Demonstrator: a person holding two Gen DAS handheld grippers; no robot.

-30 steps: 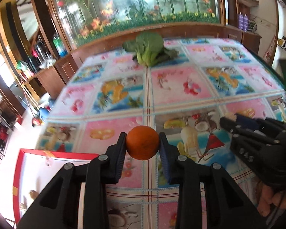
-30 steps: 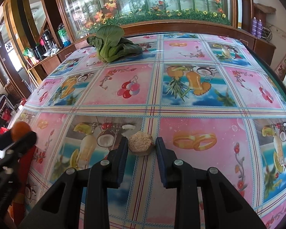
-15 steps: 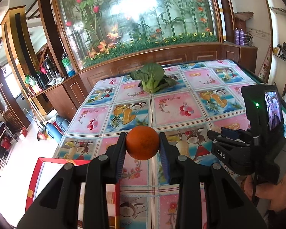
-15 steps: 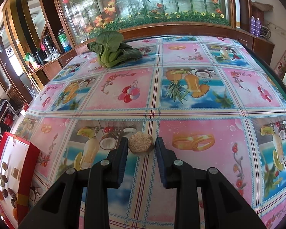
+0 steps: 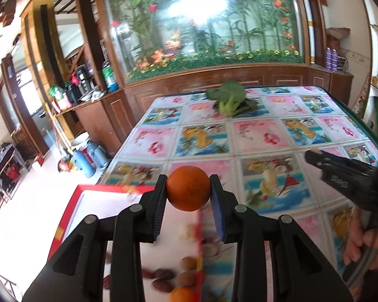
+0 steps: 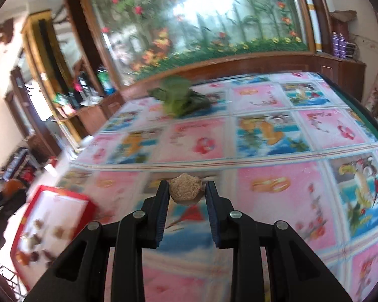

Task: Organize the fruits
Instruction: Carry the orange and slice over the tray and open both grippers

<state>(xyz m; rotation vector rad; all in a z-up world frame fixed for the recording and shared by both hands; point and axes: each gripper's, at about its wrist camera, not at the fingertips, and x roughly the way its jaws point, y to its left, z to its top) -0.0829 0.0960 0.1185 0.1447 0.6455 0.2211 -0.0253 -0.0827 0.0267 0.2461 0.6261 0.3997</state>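
My left gripper [image 5: 188,190] is shut on an orange [image 5: 188,188] and holds it in the air above the red-rimmed white tray [image 5: 73,205] at the table's near left. The tray holds dates, nuts and another orange [image 5: 182,295]. My right gripper [image 6: 186,193] is shut on a beige, rough, walnut-like piece [image 6: 186,190] held above the tablecloth. The right gripper also shows at the right of the left wrist view [image 5: 340,171]. The tray appears at lower left in the right wrist view [image 6: 48,221].
A green leafy vegetable [image 5: 230,99] lies at the far side of the table with the fruit-print cloth [image 5: 277,136]. A wooden cabinet with a glass flower panel [image 5: 201,25] stands behind. Bottles [image 5: 88,161] stand on the floor at left.
My left gripper has swung left and back with the orange, now over the tray. My right gripper has lifted its beige piece and the view has turned left, showing the tray.
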